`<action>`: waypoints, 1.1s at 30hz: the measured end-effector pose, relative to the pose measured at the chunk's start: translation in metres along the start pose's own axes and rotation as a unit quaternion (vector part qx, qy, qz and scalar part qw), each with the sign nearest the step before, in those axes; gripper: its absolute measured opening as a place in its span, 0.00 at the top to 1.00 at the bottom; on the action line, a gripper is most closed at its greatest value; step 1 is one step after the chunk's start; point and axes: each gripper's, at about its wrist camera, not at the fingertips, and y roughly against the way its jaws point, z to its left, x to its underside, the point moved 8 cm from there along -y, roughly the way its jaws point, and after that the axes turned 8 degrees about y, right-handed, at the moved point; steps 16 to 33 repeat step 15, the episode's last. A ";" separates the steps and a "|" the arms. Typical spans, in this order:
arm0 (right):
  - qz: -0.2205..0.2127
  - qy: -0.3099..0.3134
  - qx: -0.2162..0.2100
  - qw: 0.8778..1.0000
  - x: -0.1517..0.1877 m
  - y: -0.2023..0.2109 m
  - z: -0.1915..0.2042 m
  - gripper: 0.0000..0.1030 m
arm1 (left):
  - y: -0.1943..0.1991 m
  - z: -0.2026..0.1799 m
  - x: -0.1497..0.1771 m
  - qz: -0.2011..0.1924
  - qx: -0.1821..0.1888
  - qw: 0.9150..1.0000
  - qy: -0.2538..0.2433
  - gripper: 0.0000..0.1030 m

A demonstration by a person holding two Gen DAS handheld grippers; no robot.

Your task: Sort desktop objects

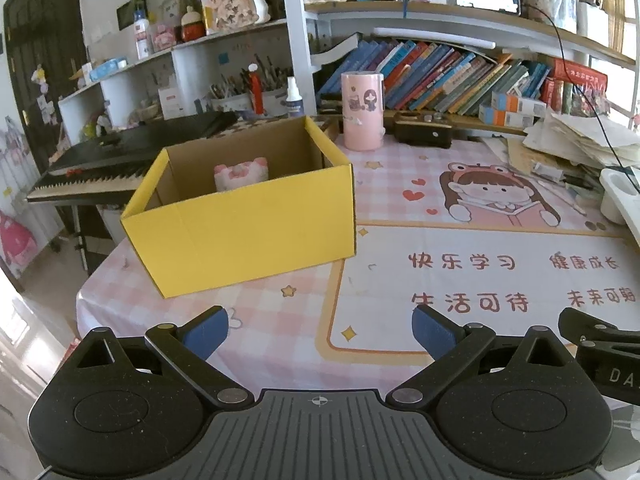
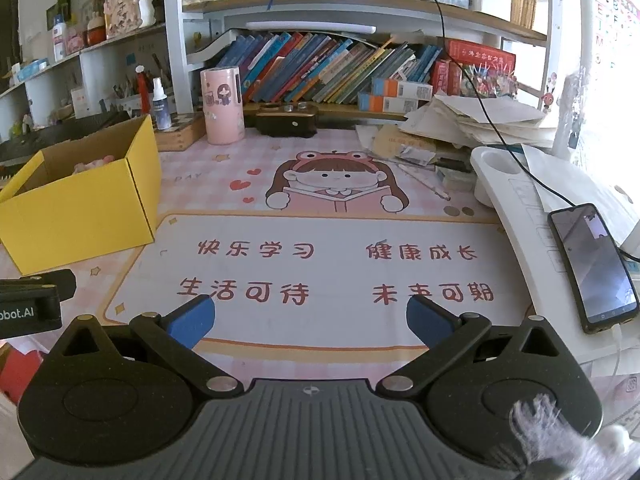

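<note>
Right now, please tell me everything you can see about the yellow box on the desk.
The yellow box looks like corrugated cardboard, yellow outside and plain brown inside. It has no lid and stands upright on the pink checked desk mat, at the desk's left end. Inside it sits a small pink and white pig-like item. Nothing else touches the box.

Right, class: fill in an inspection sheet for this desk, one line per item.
Surface: pink checked desk mat, middle bare.
Job's things: yellow box holding a pink plush.
Clutter: pink cylinder, paper pile, phone, two coins.
Grippers: left hand-held gripper open; right hand-held gripper open; both hold nothing.
Cables: black cable running to the phone.
Surroundings: bookshelves, keyboard.
</note>
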 end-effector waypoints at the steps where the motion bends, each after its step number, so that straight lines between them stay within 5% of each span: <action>1: 0.000 0.000 0.000 1.000 0.000 0.000 0.000 0.00 | 0.000 0.000 0.000 0.001 0.001 1.000 0.001 0.03; 33: 0.005 0.005 -0.011 1.000 0.000 -0.003 0.005 0.00 | 0.001 -0.004 0.001 -0.004 0.010 1.000 -0.007 0.03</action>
